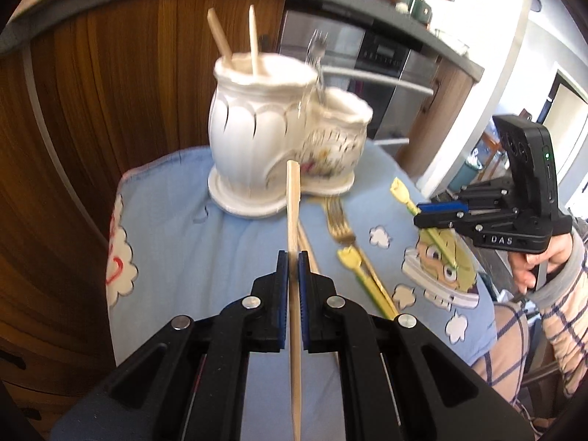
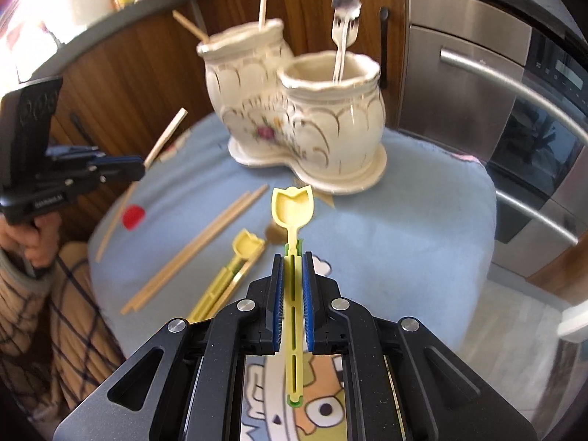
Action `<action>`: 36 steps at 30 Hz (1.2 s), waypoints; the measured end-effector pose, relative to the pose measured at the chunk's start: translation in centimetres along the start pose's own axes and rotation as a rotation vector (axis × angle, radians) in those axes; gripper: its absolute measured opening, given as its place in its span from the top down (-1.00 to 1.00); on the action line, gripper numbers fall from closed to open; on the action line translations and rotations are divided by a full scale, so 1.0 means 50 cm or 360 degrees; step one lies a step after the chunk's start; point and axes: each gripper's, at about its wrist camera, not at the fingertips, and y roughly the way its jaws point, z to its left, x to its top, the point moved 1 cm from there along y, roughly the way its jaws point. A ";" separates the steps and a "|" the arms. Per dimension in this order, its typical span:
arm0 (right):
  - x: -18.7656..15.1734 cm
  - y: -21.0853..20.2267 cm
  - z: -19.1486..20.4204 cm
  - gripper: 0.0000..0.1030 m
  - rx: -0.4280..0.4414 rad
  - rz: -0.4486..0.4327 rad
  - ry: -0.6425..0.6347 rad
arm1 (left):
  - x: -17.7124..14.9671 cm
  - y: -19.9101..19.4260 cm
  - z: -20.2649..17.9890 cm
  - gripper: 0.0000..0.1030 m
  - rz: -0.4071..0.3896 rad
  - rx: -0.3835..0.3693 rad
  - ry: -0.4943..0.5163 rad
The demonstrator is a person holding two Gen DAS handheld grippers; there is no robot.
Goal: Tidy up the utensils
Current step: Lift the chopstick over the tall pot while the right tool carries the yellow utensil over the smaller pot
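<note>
Left tongs point(image 1: 293, 266): clamped on a wooden chopstick point(image 1: 293, 205), lifted near the ceramic holder point(image 1: 279, 139).
Right tongs point(image 2: 293, 268): gripping a yellow spoon point(image 2: 292, 207) above the blue cloth point(image 2: 422, 220).

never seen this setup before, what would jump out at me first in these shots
Probably the white double ceramic holder at the back of the blue cartoon cloth, with two wooden sticks in its taller pot and a silver fork in the lower one. Next, each gripper clamps a utensil: the left gripper a wooden chopstick, the right gripper a yellow tulip-shaped spoon.
</note>
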 end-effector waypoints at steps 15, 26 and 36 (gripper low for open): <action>0.009 -0.026 -0.005 0.80 0.0116 -0.0287 0.0153 | 0.022 -0.031 -0.041 0.90 -0.0348 0.0075 0.0102; 0.047 -0.044 -0.037 0.80 0.0176 -0.0625 0.0316 | 0.053 -0.029 -0.028 0.90 -0.0560 0.0088 0.0075; 0.127 -0.048 -0.066 0.80 0.0168 -0.0900 0.0351 | 0.127 -0.067 -0.022 0.90 -0.0894 0.0015 0.0023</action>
